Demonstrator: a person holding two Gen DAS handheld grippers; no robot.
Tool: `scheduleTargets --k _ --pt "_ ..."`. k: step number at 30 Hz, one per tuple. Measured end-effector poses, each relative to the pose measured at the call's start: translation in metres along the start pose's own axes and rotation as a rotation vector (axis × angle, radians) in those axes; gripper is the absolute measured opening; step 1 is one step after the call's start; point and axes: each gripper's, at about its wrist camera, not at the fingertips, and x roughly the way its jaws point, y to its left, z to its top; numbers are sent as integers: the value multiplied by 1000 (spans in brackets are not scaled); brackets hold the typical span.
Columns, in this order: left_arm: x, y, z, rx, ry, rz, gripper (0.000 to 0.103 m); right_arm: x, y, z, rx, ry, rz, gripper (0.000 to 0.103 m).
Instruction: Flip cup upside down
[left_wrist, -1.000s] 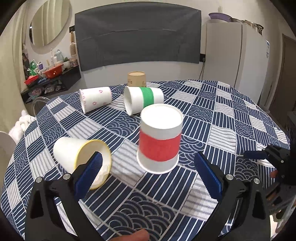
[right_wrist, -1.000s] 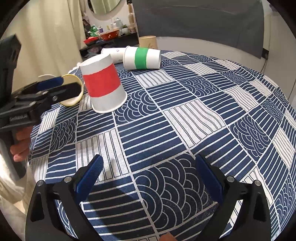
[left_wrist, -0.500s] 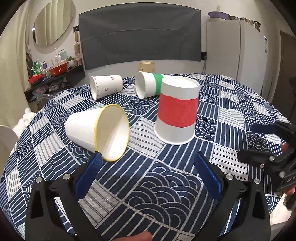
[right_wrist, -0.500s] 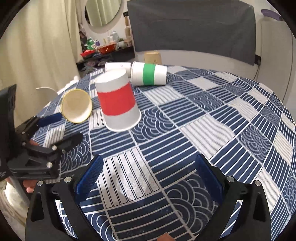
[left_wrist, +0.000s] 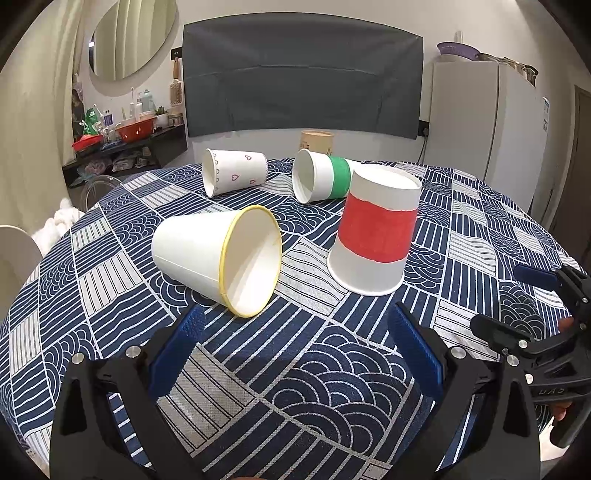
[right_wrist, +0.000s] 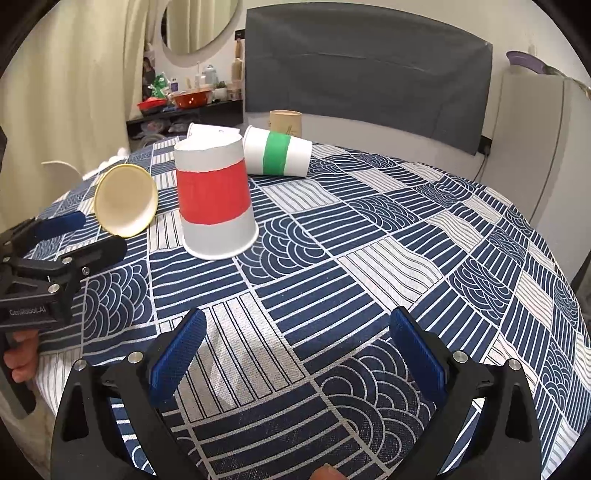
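A red-banded paper cup stands upside down on the patterned tablecloth; it also shows in the right wrist view. A yellow-rimmed cup lies on its side to its left, mouth toward me, also seen from the right wrist. A green-banded cup and a heart-print cup lie on their sides farther back. My left gripper is open and empty, just short of the yellow-rimmed cup. My right gripper is open and empty above the cloth, nearer than the red cup.
A brown paper cup stands at the table's far edge. The round table drops off on all sides. A white fridge stands at the right, a cluttered shelf at the left.
Both grippers have drawn back from the red cup and levelled out. The left wrist view now faces the yellow-rimmed cup. No cup has moved.
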Motion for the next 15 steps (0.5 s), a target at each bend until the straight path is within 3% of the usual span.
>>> scheduleTargets --k 15 --pt "1 -5 -1 35 12 -10 97 -3 4 -1 -22 -14 -4 95"
